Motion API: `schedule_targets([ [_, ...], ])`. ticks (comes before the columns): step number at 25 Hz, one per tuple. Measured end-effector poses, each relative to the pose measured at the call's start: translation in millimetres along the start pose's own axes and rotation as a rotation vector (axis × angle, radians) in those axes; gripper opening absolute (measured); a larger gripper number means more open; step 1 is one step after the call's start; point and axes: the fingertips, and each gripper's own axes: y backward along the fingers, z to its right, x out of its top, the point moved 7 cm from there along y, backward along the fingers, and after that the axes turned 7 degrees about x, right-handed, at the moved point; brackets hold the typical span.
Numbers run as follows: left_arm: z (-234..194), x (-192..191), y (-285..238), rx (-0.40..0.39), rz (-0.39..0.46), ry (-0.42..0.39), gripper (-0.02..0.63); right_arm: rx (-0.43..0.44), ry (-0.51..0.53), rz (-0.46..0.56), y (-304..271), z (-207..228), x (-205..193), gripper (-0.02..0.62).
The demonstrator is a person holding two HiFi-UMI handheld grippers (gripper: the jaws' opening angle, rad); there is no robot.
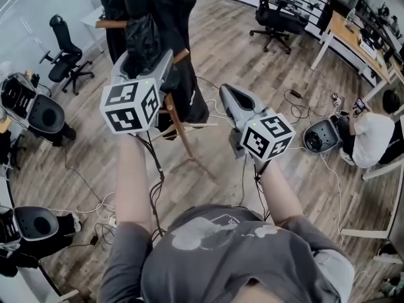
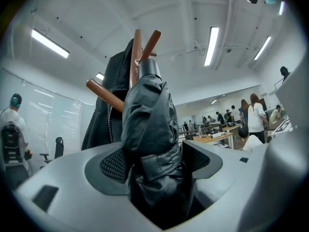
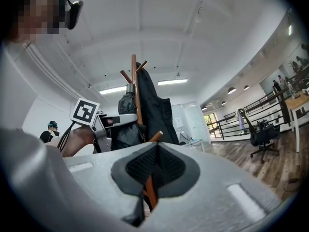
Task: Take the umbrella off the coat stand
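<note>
Straddling the folded black umbrella (image 2: 147,129), my left gripper (image 2: 155,149) has its jaws spread wide. The slack fabric fills the gap and brushes the pads, but I judge it is not yet clamped. My right gripper (image 3: 155,145) has its pads pressed together on nothing and sits at 3 o'clock of the left, short of the coat stand (image 1: 180,128). The umbrella hangs high on the stand at my 12 o'clock, its top tucked among the wooden pegs (image 2: 104,94) and its back against a black coat (image 1: 170,17).

The risk, as I see it, is closing on loose, slick cloth rather than the firm core, so the bundle could slide out once I lift. Pulling level rather than upward could also catch the top on a peg, drag the coat with it, or rock the stand on its splayed legs (image 1: 189,163). My right jaws are not steadying the stand.

Cables (image 1: 95,207) trail over the floor at 7 o'clock. An office chair (image 1: 66,55) stands at 10 o'clock, another chair (image 1: 274,14) at 1 o'clock, and a seated person (image 1: 372,134) at 3 o'clock, all well apart from the stand.
</note>
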Motion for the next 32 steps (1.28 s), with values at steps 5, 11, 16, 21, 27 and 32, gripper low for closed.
schedule_targets([
  [5,3,4,-2,0.004,-0.031,0.004,0.337,0.01,-0.008,-0.005,5,12,4,-0.002],
  [11,7,4,7,0.014,-0.036,0.007,0.31,0.029,-0.01,-0.008,11,16,2,-0.002],
  [16,3,4,13,0.022,-0.02,-0.009,0.295,0.041,-0.014,-0.009,8,14,1,-0.002],
  [21,5,11,19,0.026,0.006,-0.014,0.29,0.049,-0.014,-0.009,10,11,5,-0.002],
  [27,6,19,30,0.012,0.041,0.003,0.288,0.043,-0.014,-0.002,14,5,5,-0.002],
  [32,8,37,37,-0.004,0.07,-0.017,0.287,0.039,-0.013,0.006,17,2,10,-0.002],
])
